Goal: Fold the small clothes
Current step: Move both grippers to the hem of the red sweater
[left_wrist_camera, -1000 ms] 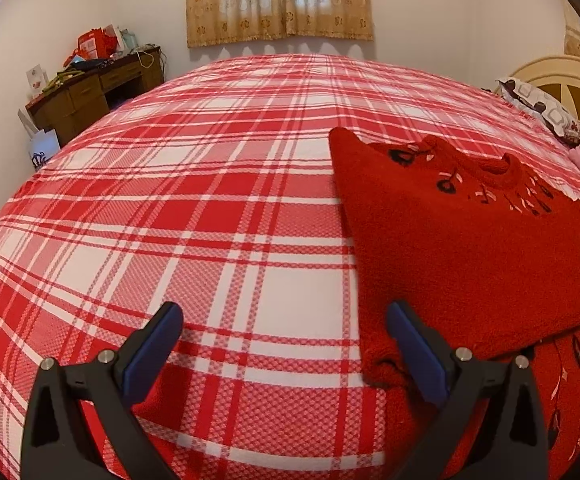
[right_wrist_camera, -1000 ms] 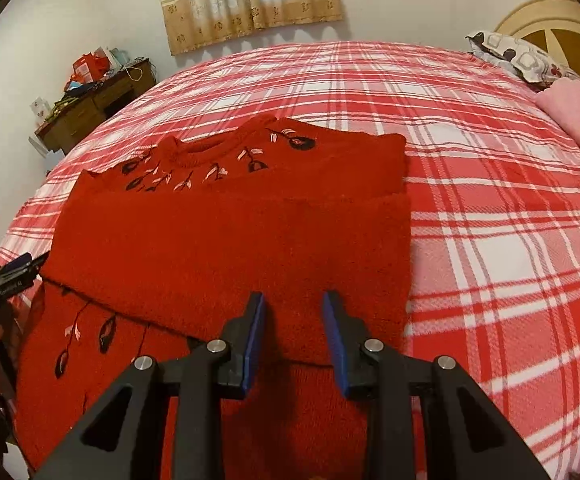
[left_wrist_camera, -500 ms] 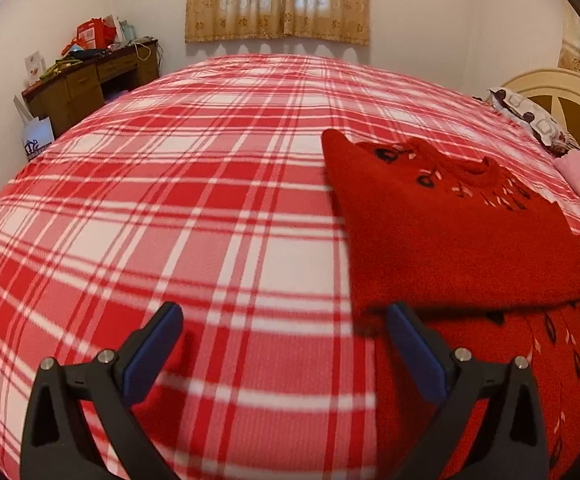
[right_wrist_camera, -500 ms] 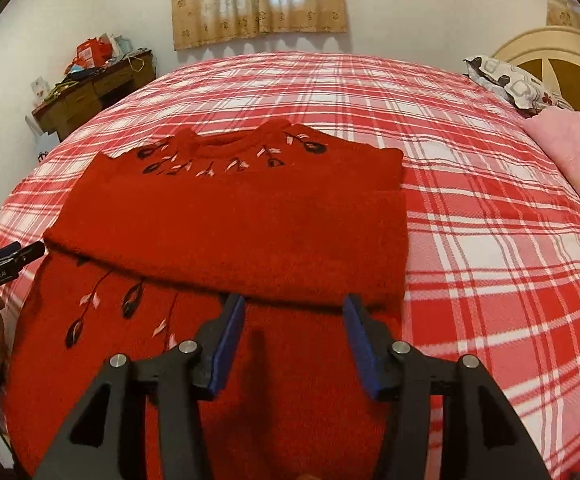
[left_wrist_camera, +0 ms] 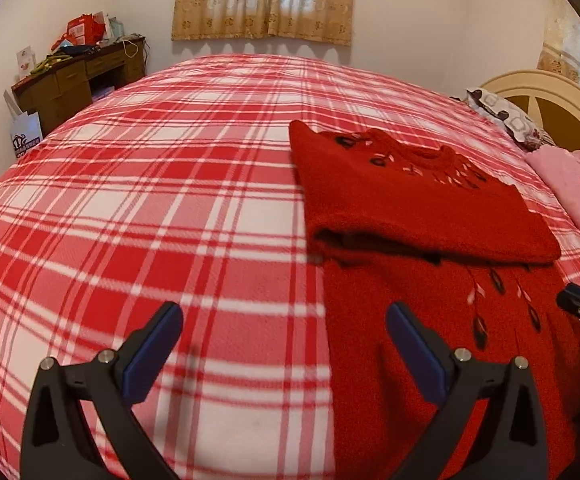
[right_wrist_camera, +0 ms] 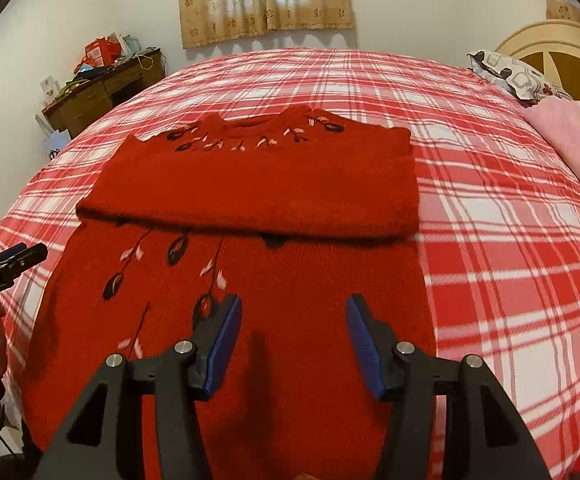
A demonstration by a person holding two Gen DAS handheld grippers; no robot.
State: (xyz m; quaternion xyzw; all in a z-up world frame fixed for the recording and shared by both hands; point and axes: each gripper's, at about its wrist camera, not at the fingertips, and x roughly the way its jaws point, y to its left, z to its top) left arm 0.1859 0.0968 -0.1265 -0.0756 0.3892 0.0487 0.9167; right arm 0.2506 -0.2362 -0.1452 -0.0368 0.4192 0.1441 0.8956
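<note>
A red knit sweater (right_wrist_camera: 257, 184) with dark leaf embroidery lies flat on the red plaid bed (right_wrist_camera: 490, 220). Its sleeves are folded across the chest as a thick band, and the lower body (right_wrist_camera: 298, 280) spreads toward me. It also shows in the left wrist view (left_wrist_camera: 418, 200), at the right. My right gripper (right_wrist_camera: 294, 336) is open and empty, just above the sweater's lower body. My left gripper (left_wrist_camera: 283, 346) is wide open and empty, over the bedspread at the sweater's left edge. Its tip shows at the left in the right wrist view (right_wrist_camera: 13, 260).
A pink blanket (right_wrist_camera: 570, 144) and a patterned pillow (right_wrist_camera: 518, 76) lie at the right by the cream headboard (right_wrist_camera: 550, 44). A cluttered wooden desk (left_wrist_camera: 73, 80) stands at the far left wall. A curtained window (left_wrist_camera: 265, 0) is behind the bed.
My right gripper opened, letting go of the folded sleeve band, and drew back toward the hem. My left gripper also drew back and stayed open.
</note>
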